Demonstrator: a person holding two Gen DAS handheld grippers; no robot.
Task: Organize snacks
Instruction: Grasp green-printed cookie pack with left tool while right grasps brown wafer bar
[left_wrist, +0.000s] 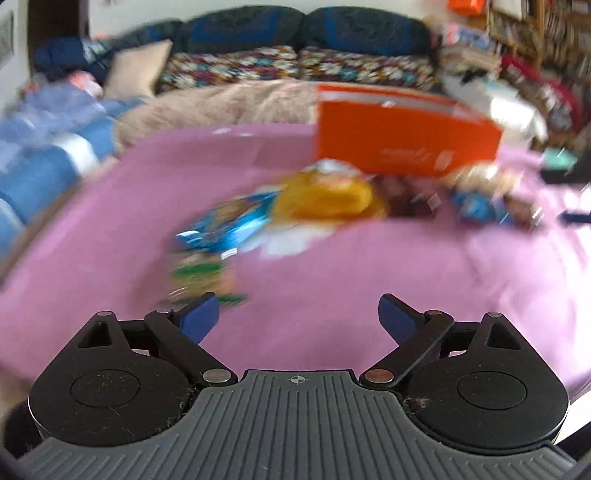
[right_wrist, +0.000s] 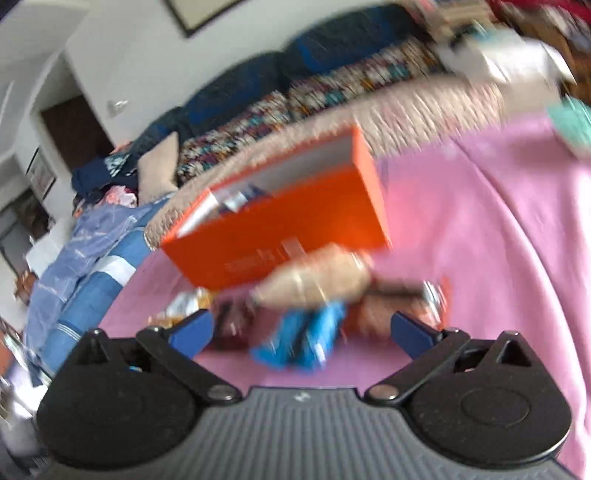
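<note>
An open orange box (left_wrist: 402, 136) stands on a pink sheet (left_wrist: 332, 277); the right wrist view shows it too (right_wrist: 288, 229), with some packets inside. In front of it lie several snack packets: a yellow bag (left_wrist: 328, 195), a blue bag (left_wrist: 232, 225), a green packet (left_wrist: 201, 277) and a dark one (left_wrist: 406, 195). My left gripper (left_wrist: 299, 317) is open and empty, just short of the green packet. My right gripper (right_wrist: 301, 328) is open and empty above a blue packet (right_wrist: 306, 343), near a tan bag (right_wrist: 317, 280). Both views are blurred.
The sheet covers a bed with a beige fluffy blanket (left_wrist: 229, 103), patterned pillows (left_wrist: 295, 66) and blue bedding (left_wrist: 48, 155) at the left. A teal object (left_wrist: 559, 158) lies at the right edge. Cluttered shelves (left_wrist: 535, 33) stand at the back right.
</note>
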